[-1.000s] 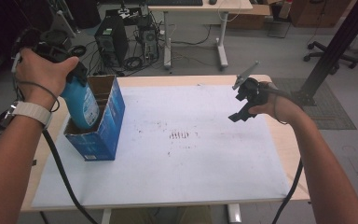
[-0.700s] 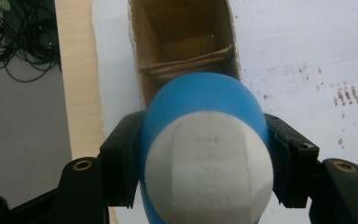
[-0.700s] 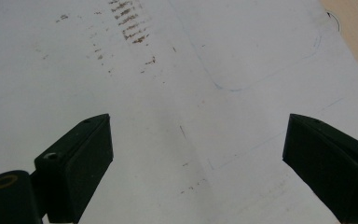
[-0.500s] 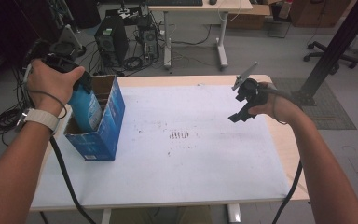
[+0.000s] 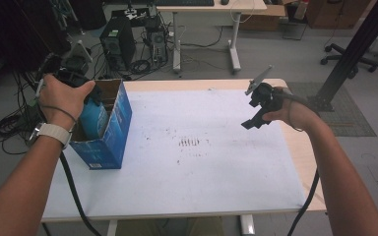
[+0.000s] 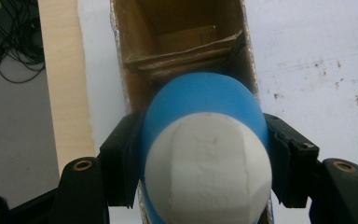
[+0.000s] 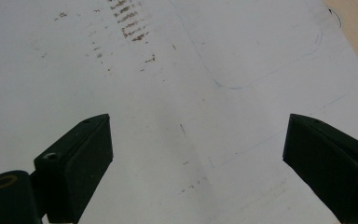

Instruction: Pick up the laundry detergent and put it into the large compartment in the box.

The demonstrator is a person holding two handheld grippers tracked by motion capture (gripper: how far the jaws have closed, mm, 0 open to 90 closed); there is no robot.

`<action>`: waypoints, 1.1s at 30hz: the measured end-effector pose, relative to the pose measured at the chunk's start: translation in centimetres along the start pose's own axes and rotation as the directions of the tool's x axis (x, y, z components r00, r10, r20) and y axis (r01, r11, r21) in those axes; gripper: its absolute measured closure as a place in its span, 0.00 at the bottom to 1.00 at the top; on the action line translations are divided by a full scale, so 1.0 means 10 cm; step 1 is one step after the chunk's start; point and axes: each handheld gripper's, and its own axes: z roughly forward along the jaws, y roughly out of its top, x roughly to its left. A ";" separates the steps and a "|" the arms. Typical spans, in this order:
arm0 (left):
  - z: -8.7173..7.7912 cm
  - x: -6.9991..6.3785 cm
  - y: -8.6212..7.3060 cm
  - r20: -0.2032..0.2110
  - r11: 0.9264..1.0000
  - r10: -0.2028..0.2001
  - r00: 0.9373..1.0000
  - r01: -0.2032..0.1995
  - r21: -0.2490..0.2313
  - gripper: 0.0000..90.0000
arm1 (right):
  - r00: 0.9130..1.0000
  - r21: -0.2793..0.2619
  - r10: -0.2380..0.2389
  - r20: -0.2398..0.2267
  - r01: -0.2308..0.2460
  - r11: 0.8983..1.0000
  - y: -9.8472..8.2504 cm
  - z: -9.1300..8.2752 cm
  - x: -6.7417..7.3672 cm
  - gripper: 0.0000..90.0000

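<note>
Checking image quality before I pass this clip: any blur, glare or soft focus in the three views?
High view: even light, slightly soft, no glare. Left gripper view: the bottle is close and soft-focused, its white cap slightly washed out. Right gripper view: the paper sheet is sharp and evenly lit.

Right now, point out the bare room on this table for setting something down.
The white sheet lies bare from the blue box across to the right gripper, which hovers open over the right side. The near edge is free too. The left end is crowded: the box stands there, with the left gripper holding a blue bottle inside it.
</note>
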 end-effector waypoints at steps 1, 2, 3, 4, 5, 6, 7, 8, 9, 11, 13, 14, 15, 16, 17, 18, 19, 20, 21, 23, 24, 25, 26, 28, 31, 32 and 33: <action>0.02 0.00 0.00 -0.002 1.000 0.000 1.000 0.000 0.001 0.42 | 1.000 0.000 0.000 0.000 0.000 1.000 0.00 0.00 0.00 0.09; 0.03 0.00 -0.01 -0.002 1.000 0.002 1.000 -0.002 0.002 0.42 | 1.000 0.000 0.000 -0.001 0.000 1.000 0.00 0.01 0.00 0.09; 0.05 0.00 -0.01 0.000 1.000 0.001 1.000 -0.001 0.001 0.42 | 1.000 0.001 0.000 -0.002 0.000 1.000 0.00 0.01 0.00 0.09; 0.07 0.01 -0.02 0.003 1.000 0.000 1.000 0.000 0.001 0.42 | 1.000 0.001 0.000 -0.001 0.000 1.000 0.01 0.01 0.00 0.09; 0.09 0.01 -0.03 0.006 1.000 -0.001 1.000 0.001 0.002 0.42 | 1.000 0.000 0.001 -0.003 -0.001 1.000 0.01 0.02 0.00 0.09; 0.11 0.01 -0.04 0.008 1.000 0.000 1.000 0.000 0.006 0.42 | 1.000 0.001 -0.002 -0.004 0.002 1.000 0.02 0.02 0.00 0.09; 0.12 0.01 -0.04 0.007 1.000 -0.001 1.000 0.001 0.003 0.42 | 1.000 0.003 -0.002 -0.005 0.002 1.000 0.02 0.03 0.00 0.09; 0.14 0.01 -0.05 0.008 1.000 -0.001 1.000 0.001 0.003 0.42 | 1.000 0.004 -0.006 -0.004 0.006 1.000 0.02 0.03 0.00 0.09; 0.16 0.00 -0.05 0.006 1.000 0.002 1.000 -0.002 0.010 0.42 | 1.000 0.003 -0.004 -0.005 0.004 1.000 0.02 0.03 0.00 0.09; 0.19 0.00 -0.06 0.004 1.000 0.003 1.000 -0.003 0.009 0.42 | 1.000 0.005 -0.002 -0.005 0.002 1.000 0.02 0.04 0.00 0.09; 0.23 -0.01 -0.07 0.006 1.000 0.002 1.000 -0.002 0.016 0.42 | 1.000 0.005 -0.005 -0.006 0.005 1.000 0.02 0.04 0.00 0.09; 0.25 -0.01 -0.07 0.006 1.000 0.003 1.000 -0.003 0.018 0.42 | 1.000 0.006 -0.005 -0.005 0.005 1.000 0.02 0.04 0.00 0.09; 0.26 -0.01 -0.08 0.006 1.000 0.003 1.000 -0.003 0.016 0.42 | 1.000 0.005 -0.005 -0.006 0.005 1.000 0.02 0.04 0.00 0.09; 0.27 -0.01 -0.08 0.005 1.000 0.006 1.000 -0.006 0.019 0.42 | 1.000 0.005 -0.003 -0.005 0.003 1.000 0.02 0.03 0.00 0.09; 0.29 -0.02 -0.08 0.007 1.000 0.007 1.000 -0.007 0.018 0.42 | 1.000 0.005 -0.003 -0.005 0.003 1.000 0.02 0.03 0.00 0.09; 0.30 -0.02 -0.09 0.007 1.000 0.008 1.000 -0.008 0.018 0.42 | 1.000 0.007 -0.002 -0.004 0.002 1.000 0.02 0.03 0.00 0.09; 0.31 -0.02 -0.09 0.008 1.000 0.008 1.000 -0.008 0.021 0.42 | 1.000 0.006 -0.002 -0.004 0.002 1.000 0.02 0.03 0.00 0.09; 0.32 -0.02 -0.10 0.009 1.000 0.008 1.000 -0.008 0.021 0.42 | 1.000 0.005 -0.002 -0.004 0.002 1.000 0.02 0.03 0.01 0.09; 0.33 -0.02 -0.10 0.009 1.000 0.006 1.000 -0.006 0.019 0.42 | 1.000 0.006 -0.002 -0.005 0.002 1.000 0.02 0.03 0.01 0.09; 0.37 -0.03 -0.11 0.010 1.000 0.008 1.000 -0.009 0.024 0.42 | 1.000 0.003 0.000 -0.006 0.000 1.000 0.02 0.03 0.01 0.09; 0.38 -0.04 -0.11 0.010 1.000 0.008 1.000 -0.008 0.022 0.42 | 1.000 0.005 -0.001 -0.005 0.001 1.000 0.01 0.03 0.01 0.09; 0.39 -0.04 -0.11 0.010 1.000 0.011 1.000 -0.011 0.022 0.42 | 1.000 0.004 0.000 -0.005 0.000 1.000 0.01 0.03 0.01 0.09; 0.40 -0.05 -0.11 0.011 1.000 0.015 1.000 -0.015 0.024 0.42 | 1.000 0.004 -0.001 -0.005 0.001 1.000 0.01 0.03 0.01 0.09; 0.41 -0.05 -0.11 0.014 1.000 0.014 1.000 -0.014 0.023 0.42 | 1.000 0.004 0.002 -0.007 -0.002 1.000 0.00 0.04 0.02 0.09; 0.45 -0.06 -0.12 0.018 1.000 0.013 1.000 -0.014 0.028 0.42 | 1.000 0.004 0.005 -0.005 -0.005 1.000 -0.01 0.03 0.02 0.09; 0.47 -0.06 -0.12 0.017 0.999 0.015 1.000 -0.016 0.032 0.42 | 1.000 0.003 0.001 -0.005 -0.001 1.000 -0.01 0.03 0.01 0.09; 0.48 -0.06 -0.13 0.018 0.999 0.016 1.000 -0.017 0.036 0.42 | 1.000 0.002 0.004 -0.005 -0.004 1.000 -0.01 0.02 0.01 0.09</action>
